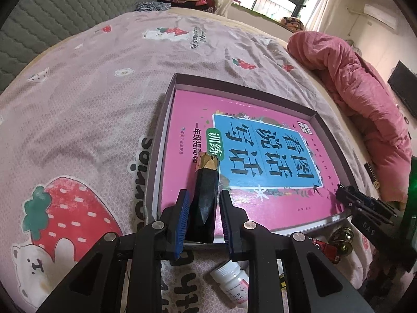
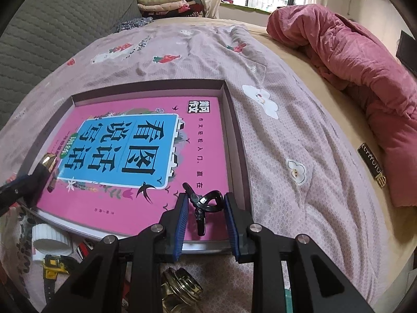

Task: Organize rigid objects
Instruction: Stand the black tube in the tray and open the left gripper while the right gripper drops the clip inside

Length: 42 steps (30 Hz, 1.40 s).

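The black faceted stick with a gold-patterned end point(image 1: 206, 190) sits between the blue ribbed pads of the left gripper point(image 1: 202, 203), which is pinched onto its dark lower part, the gold tip pointing away over the pink book. That glossy pink book with a blue title panel point(image 1: 260, 161) lies flat in the shallow grey cardboard box point(image 1: 179, 83) ahead of both grippers, on a mauve bedspread printed with strawberries and bears point(image 1: 91, 99). Below the left gripper, close to its right arm, a small white plastic bottle point(image 1: 230, 279) lies on the bedspread.

Further right, the right gripper point(image 2: 206, 208) holds a black plastic hair claw clip point(image 2: 204, 203) between its blue pads; the clip's curved loop touches the right pad, and I cannot tell whether the left pad bears on it. The clip hangs over the near right corner of the book. Under this gripper sits a shiny brass-coloured round object point(image 2: 182, 289), and off to its left a white ribbed cap point(image 2: 50, 237) and a yellow-and-black watch-like item point(image 2: 53, 263). Well beyond, to its right, a crumpled pink quilt point(image 2: 351, 60) lies along the bed's edge.
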{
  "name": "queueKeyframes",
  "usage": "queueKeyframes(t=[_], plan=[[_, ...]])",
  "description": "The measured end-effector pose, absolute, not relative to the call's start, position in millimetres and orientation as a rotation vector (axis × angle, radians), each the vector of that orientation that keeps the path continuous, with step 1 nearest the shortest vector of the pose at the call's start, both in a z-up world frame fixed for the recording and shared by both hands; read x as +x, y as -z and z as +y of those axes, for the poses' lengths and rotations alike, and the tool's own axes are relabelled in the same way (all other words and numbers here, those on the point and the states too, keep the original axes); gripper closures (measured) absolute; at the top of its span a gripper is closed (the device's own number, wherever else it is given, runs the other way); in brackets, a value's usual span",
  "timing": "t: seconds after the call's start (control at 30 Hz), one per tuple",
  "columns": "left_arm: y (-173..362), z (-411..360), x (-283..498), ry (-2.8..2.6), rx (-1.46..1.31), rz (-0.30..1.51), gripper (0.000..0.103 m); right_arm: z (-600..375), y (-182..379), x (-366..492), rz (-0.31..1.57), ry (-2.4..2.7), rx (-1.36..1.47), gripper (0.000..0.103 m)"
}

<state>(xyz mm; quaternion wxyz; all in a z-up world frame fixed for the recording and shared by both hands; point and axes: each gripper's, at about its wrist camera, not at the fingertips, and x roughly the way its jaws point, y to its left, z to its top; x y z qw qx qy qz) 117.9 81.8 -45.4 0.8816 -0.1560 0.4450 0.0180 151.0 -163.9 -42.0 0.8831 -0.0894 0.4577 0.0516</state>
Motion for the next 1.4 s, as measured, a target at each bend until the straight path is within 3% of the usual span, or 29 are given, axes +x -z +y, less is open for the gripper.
queueKeyframes(t=[1.2,1.4], plan=[[33.2,77.6,106.1,-0.016,-0.318,0.921,0.079,-179.8,15.2,131.2,0.914,-0.112,-0.129,0.074],[29.9,79.5,103.9,-0.032,-0.321,0.924,0.079,-180.8,13.5,122.8,0.912,-0.114,-0.122,0.065]])
